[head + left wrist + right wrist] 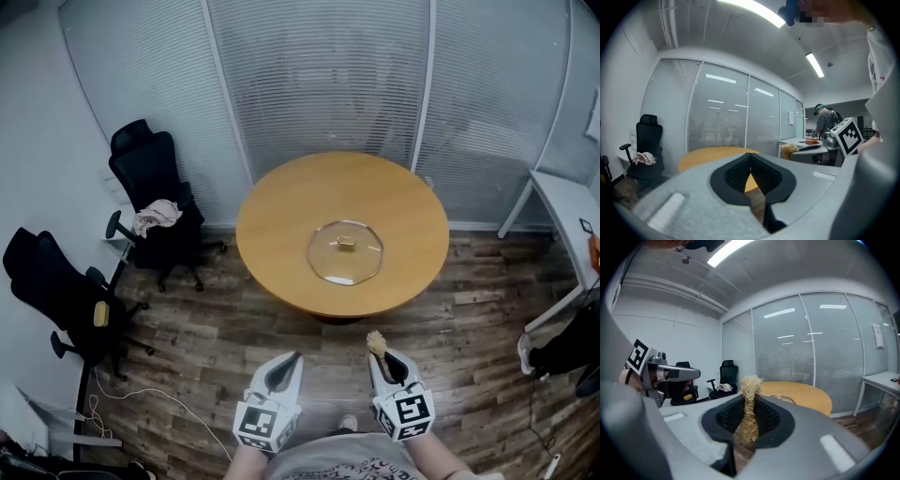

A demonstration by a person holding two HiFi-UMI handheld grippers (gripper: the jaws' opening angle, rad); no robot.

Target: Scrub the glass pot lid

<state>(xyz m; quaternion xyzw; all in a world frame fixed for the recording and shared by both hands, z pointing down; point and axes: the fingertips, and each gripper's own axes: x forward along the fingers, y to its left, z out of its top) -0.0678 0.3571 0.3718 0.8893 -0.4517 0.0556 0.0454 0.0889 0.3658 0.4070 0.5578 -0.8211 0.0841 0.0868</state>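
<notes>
Glass pot lid (pixel 345 251) ahead; low right gripper (pixel 383 357) pinches seemingly straw scrubber (pixel 749 397).

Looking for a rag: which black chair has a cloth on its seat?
The chair nearer the round table holds a pale cloth; the other chair holds only something small and yellow.

Open wood floor (pixel 187 337) before round table (pixel 281 234), tabletop bare around glass lid (pixel 345 251), chairs (pixel 150 187) well left.
</notes>
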